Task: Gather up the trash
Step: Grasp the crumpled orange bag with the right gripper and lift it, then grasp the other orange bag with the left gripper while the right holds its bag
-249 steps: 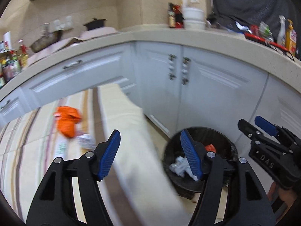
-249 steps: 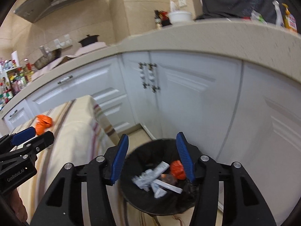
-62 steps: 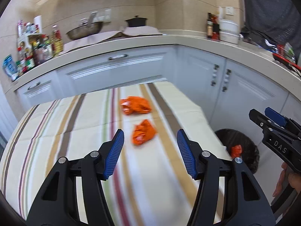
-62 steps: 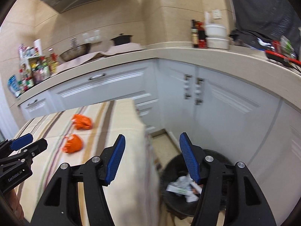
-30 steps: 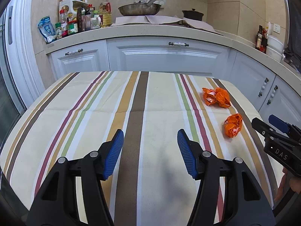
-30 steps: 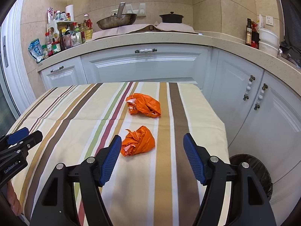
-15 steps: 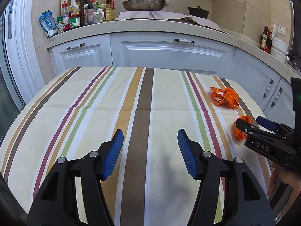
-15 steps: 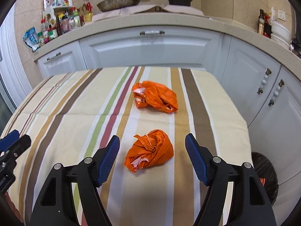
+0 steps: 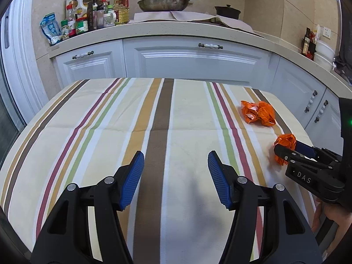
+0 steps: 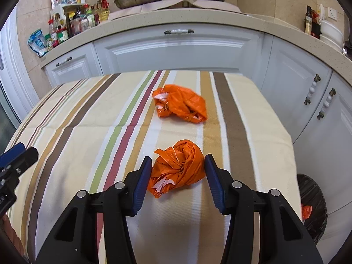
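Observation:
Two crumpled orange plastic wrappers lie on the striped tablecloth. The near wrapper sits between the open blue pads of my right gripper, which straddles it without squeezing; it also shows in the left wrist view. The far wrapper lies further back, and it shows in the left wrist view too. My left gripper is open and empty over the middle of the table. The right gripper shows at the right of the left wrist view.
A black trash bin with orange trash inside stands on the floor past the table's right edge. White cabinets and a countertop with bottles, a pan and a pot run behind the table.
Both grippers swung from the bin back over the table. The right gripper moved forward and down until its pads straddle the near orange wrapper. The left gripper stayed open.

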`<state>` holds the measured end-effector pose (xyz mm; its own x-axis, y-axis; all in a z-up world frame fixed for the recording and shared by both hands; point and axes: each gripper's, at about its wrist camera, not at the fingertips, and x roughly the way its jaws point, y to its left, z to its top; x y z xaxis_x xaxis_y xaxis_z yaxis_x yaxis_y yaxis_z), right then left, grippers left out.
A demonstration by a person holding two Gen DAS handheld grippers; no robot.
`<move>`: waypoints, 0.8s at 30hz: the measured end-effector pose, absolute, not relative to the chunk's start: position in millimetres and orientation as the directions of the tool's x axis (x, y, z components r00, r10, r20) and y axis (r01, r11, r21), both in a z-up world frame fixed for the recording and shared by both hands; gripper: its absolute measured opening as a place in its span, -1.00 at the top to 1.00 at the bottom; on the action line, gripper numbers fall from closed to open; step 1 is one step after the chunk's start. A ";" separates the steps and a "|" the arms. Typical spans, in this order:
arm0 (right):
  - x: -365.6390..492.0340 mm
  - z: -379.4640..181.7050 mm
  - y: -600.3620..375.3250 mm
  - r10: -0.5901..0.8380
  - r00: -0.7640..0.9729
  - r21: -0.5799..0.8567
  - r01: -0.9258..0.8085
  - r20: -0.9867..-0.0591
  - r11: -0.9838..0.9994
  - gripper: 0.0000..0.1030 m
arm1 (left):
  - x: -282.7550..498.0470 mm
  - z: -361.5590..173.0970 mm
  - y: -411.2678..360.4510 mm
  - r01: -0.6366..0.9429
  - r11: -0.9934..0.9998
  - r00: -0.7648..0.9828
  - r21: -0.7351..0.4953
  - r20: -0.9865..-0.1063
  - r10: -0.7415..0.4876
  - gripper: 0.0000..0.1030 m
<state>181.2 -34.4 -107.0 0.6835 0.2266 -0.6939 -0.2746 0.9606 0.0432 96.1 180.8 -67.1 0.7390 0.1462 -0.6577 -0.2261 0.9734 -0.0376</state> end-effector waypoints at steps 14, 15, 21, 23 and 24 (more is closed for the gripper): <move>201.1 -88.5 -74.9 0.224 0.732 0.041 -0.260 -0.643 0.965 0.04 | 132.6 -58.5 128.7 -0.170 0.985 0.747 -0.032 -0.656 0.107 -0.14; 202.9 -88.2 -78.1 0.224 0.733 0.041 -0.259 -0.643 0.965 0.04 | 135.9 -57.9 124.4 -0.166 0.986 0.748 -0.030 -0.655 0.106 -0.14; 211.0 -85.7 -100.1 0.214 0.742 0.034 -0.250 -0.636 0.968 0.04 | 155.1 -57.3 100.2 -0.144 0.989 0.750 -0.019 -0.654 0.097 -0.15; 213.3 -84.8 -109.3 0.208 0.746 0.034 -0.241 -0.633 0.970 0.04 | 161.9 -58.2 92.7 -0.137 0.990 0.749 -0.016 -0.656 0.093 -0.29; 213.9 -84.5 -113.9 0.204 0.748 0.034 -0.236 -0.632 0.971 0.04 | 163.9 -58.4 89.9 -0.135 0.991 0.750 -0.017 -0.656 0.091 -0.31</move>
<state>213.9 -113.9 -84.5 0.7479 0.2041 -0.6316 -0.2359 0.9712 0.0345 163.9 89.9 -58.4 0.7496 0.0907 -0.6557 -0.1351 0.9907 -0.0174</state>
